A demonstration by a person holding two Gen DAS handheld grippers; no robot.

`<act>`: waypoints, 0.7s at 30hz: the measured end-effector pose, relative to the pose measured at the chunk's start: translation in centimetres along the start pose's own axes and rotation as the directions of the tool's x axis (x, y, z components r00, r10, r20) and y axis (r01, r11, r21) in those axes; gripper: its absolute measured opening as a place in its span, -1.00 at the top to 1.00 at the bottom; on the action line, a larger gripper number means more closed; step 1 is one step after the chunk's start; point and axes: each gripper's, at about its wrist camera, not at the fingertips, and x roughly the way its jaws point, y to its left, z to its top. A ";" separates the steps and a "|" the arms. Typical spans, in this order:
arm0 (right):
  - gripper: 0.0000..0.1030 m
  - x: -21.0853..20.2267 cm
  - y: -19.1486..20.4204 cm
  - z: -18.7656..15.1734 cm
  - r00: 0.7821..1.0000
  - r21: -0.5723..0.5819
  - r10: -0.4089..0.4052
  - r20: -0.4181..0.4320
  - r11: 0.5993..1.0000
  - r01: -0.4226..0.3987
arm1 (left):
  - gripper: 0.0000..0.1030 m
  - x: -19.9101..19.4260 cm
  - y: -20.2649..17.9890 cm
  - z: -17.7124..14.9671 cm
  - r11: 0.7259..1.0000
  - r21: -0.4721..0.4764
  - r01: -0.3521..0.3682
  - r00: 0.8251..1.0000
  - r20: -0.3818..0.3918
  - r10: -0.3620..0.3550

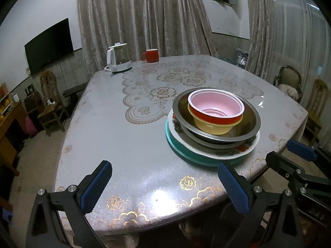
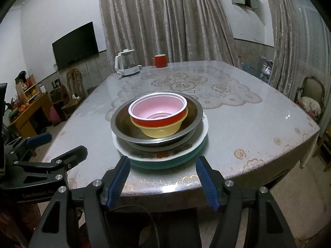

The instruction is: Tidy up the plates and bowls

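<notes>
One stack stands on the table (image 1: 124, 144) near its front right. From the bottom: a teal plate (image 1: 186, 153), a white flowered plate (image 1: 244, 150), a steel bowl (image 1: 248, 122), a yellow bowl (image 1: 215, 127), a red bowl with pink inside (image 1: 215, 105). The stack shows in the right wrist view too, teal plate (image 2: 161, 163), steel bowl (image 2: 122, 124), red bowl (image 2: 159, 107). My left gripper (image 1: 165, 181) is open and empty, left of the stack over the front edge. My right gripper (image 2: 162, 171) is open and empty, just in front of the teal plate.
A white kettle (image 1: 119, 60) and a red mug (image 1: 151, 55) stand at the table's far edge. Chairs (image 1: 51, 103) stand left and right (image 1: 289, 82) of the table. A TV (image 1: 49, 43) hangs on the left wall. Curtains hang behind.
</notes>
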 end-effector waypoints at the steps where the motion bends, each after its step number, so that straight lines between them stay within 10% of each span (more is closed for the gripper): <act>1: -0.30 0.1 0.0 0.0 1.000 0.001 0.001 -0.003 1.000 -0.001 | -0.99 0.1 -0.1 0.0 1.000 0.002 -0.003 1.000 -0.003 0.003; 21: -0.30 0.1 -0.1 -0.1 1.000 0.007 0.000 -0.018 1.000 0.000 | -0.99 0.4 -0.1 -0.2 1.000 0.007 -0.017 1.000 -0.023 0.017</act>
